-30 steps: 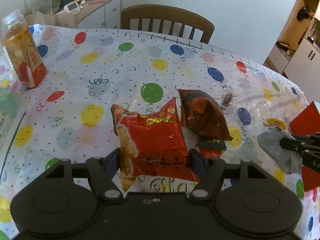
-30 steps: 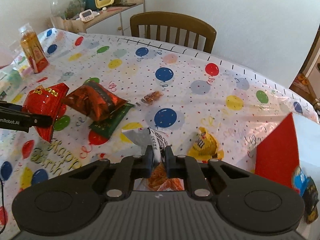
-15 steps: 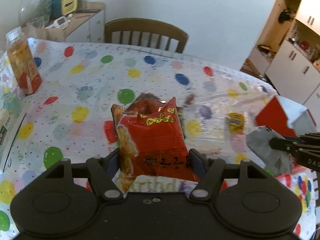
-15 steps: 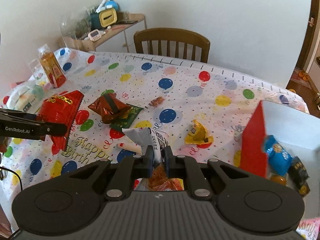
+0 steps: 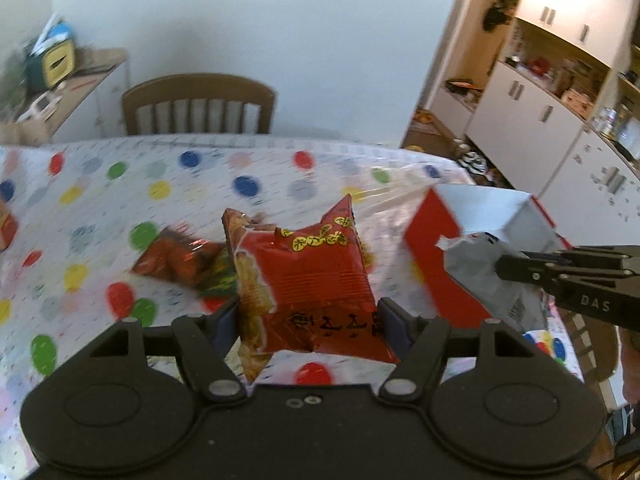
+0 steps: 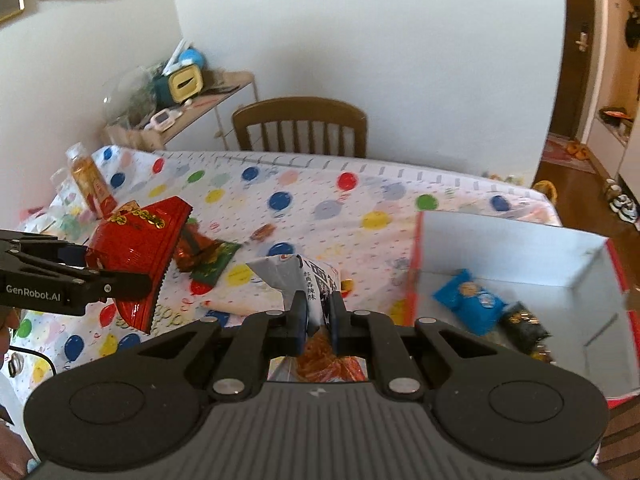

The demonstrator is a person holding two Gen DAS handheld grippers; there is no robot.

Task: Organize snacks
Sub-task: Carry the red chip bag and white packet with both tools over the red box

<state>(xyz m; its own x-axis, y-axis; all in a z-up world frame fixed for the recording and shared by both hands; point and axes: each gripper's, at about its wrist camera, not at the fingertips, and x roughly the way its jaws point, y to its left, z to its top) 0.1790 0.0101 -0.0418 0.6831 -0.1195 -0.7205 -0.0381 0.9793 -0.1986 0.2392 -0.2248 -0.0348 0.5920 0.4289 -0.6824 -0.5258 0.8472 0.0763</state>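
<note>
Your left tool (image 5: 308, 314) has its fingers closed against both sides of the red snack bag (image 5: 308, 280), holding it up off the worktop (image 5: 192, 184) with its yellow-printed top edge pointing to 12 o'clock. In the right wrist view that same red snack bag (image 6: 138, 246) hangs at 9 o'clock, above the balloon-print cloth.

Your right tool (image 6: 318, 314) is nearly shut, its two pads pinching the grey-white snack packet (image 6: 308, 284), which stands up between them with orange pieces visible at its lower end. From the left wrist view this grey-white snack packet (image 5: 480, 276) sits at 3 o'clock, in front of the red box (image 5: 440, 264).

The red box (image 6: 516, 248), white inside, lies at 2 o'clock of your right tool, just beside it. A blue packet (image 6: 468, 300) and a dark packet (image 6: 524, 326) rest on its floor, close together.

A brown-red packet (image 5: 172, 260) lies on a green packet (image 5: 218, 282) on the worktop at 10 o'clock of your left tool. A drink bottle (image 6: 90, 180) stands near the worktop's far left edge, and a wooden chair (image 6: 300, 128) is at the far side.
</note>
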